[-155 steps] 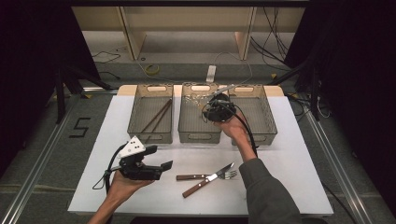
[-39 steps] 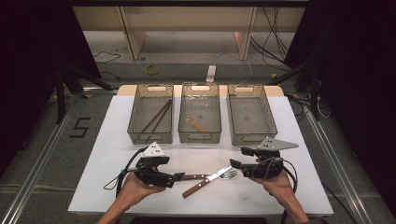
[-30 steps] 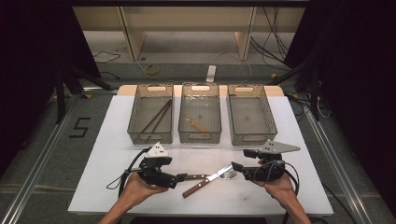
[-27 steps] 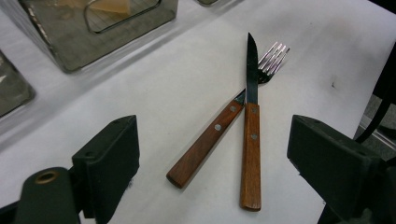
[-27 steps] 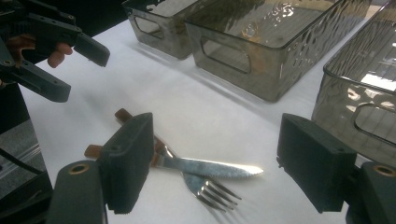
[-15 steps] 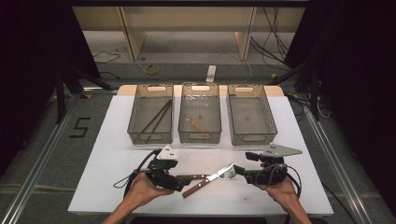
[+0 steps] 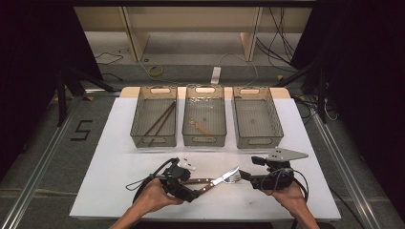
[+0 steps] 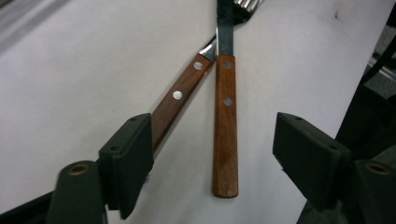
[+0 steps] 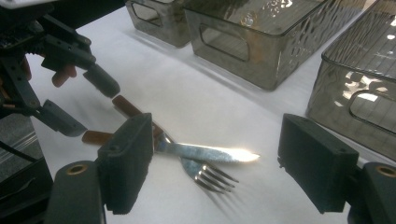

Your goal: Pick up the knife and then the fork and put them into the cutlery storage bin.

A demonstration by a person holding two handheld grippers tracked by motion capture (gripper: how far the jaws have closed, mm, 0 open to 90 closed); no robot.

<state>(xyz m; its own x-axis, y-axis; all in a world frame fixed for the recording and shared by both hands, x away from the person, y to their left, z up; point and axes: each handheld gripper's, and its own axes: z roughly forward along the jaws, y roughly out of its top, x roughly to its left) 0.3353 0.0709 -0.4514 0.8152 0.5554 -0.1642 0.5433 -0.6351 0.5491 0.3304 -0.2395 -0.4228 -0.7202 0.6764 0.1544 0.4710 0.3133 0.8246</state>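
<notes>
A wood-handled knife and a matching fork lie crossed on the white table near its front edge. In the left gripper view the knife handle runs up the middle and the fork handle slants beside the left jaw. My left gripper is open and its jaws have just been closing, with the knife handle between them and clear of both pads. My right gripper stands open and empty, facing the fork tines and the knife blade.
Three translucent bins stand in a row at the back: the left bin holds dark chopsticks, the middle bin a wooden utensil, the right bin nothing. Bare table lies between bins and cutlery.
My left gripper has slid right and slightly down along the table until its jaws straddle the cutlery handles, and the jaws have narrowed. The right gripper has stayed put.
</notes>
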